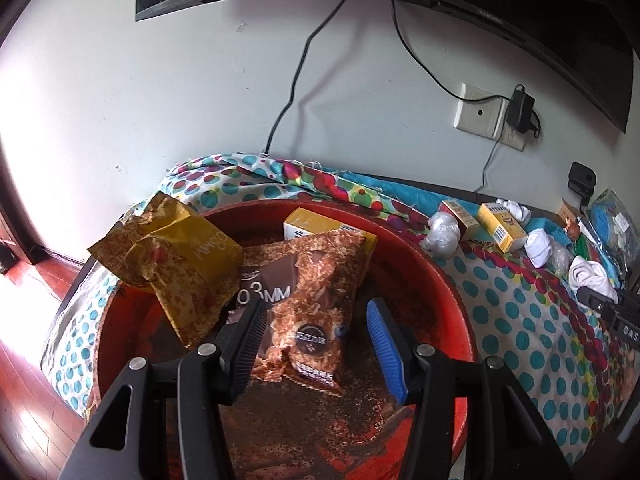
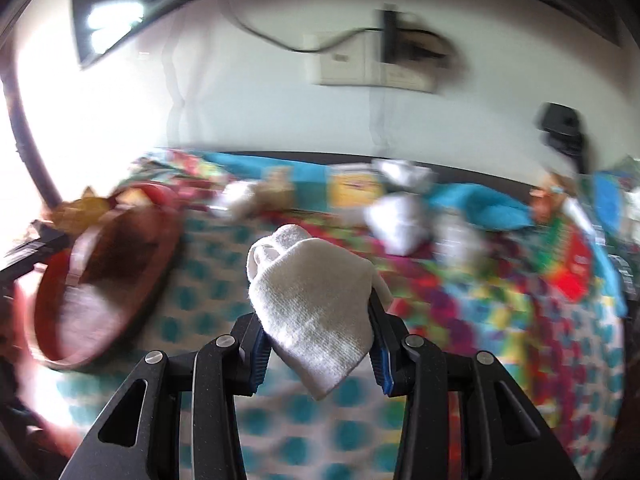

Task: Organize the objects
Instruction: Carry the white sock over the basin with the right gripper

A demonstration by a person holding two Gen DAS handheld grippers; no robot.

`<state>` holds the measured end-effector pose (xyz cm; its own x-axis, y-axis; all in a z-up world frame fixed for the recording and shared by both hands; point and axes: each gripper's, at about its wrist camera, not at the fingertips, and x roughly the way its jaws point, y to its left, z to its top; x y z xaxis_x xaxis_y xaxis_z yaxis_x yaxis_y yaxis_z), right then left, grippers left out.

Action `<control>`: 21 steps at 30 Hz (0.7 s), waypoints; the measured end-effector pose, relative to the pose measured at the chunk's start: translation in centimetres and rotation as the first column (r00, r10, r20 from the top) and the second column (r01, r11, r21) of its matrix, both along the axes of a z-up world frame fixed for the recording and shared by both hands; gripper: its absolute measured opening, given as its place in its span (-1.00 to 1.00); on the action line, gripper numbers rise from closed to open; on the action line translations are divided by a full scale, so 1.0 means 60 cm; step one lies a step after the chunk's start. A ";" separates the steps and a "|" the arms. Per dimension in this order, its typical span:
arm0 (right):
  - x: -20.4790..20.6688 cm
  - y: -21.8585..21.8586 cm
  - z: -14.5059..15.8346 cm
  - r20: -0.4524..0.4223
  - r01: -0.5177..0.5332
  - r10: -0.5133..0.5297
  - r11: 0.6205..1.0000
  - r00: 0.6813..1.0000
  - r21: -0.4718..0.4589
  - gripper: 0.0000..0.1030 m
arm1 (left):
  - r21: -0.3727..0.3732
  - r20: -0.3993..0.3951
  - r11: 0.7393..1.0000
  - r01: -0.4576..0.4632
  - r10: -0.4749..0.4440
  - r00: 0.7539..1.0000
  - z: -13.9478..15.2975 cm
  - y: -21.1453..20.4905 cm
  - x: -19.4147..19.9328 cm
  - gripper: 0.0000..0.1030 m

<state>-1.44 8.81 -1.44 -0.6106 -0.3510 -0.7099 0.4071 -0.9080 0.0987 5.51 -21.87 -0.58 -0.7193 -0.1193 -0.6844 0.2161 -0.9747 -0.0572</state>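
Dotted cloth (image 2: 208,300) — knitted, perhaps rolled sock (image 2: 316,312)

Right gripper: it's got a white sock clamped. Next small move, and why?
Probably carry the white sock left toward the red basin before releasing. The right gripper has its jaws shut on the sock above the dotted cloth, not over the basin. The left gripper hangs open over the basin's snack bags, so approach with care.

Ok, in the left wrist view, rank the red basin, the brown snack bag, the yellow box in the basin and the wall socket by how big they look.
1. red basin
2. brown snack bag
3 and 4. yellow box and wall socket look alike; the bag hides part of the box and the socket is farther, so unranked.
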 end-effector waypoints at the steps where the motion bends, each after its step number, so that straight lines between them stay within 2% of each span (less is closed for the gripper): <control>1: 0.006 -0.021 0.004 0.007 -0.021 0.021 1.000 1.000 -0.011 -0.24 | -0.002 -0.001 1.000 -0.005 0.005 1.000 0.001 -0.003 0.001 0.04; 3: 0.017 -0.065 0.013 0.025 -0.078 0.079 0.996 0.997 -0.045 -0.24 | -0.005 0.001 1.000 -0.015 0.015 1.000 0.002 -0.010 0.002 0.04; 8: 0.042 -0.178 0.023 0.025 -0.204 0.205 0.979 0.979 -0.011 -0.23 | 0.027 0.001 0.999 -0.040 0.040 0.999 0.003 -0.035 0.007 0.04; 12: 0.054 -0.256 0.010 0.042 -0.293 0.292 0.956 0.955 0.023 -0.23 | 0.054 -0.004 0.997 -0.062 0.062 0.998 0.005 -0.052 0.011 0.04; 21: 0.054 -0.338 -0.040 0.111 -0.342 0.331 0.935 0.937 0.095 -0.23 | 0.059 0.004 0.994 -0.089 0.089 0.996 0.001 -0.070 0.013 0.04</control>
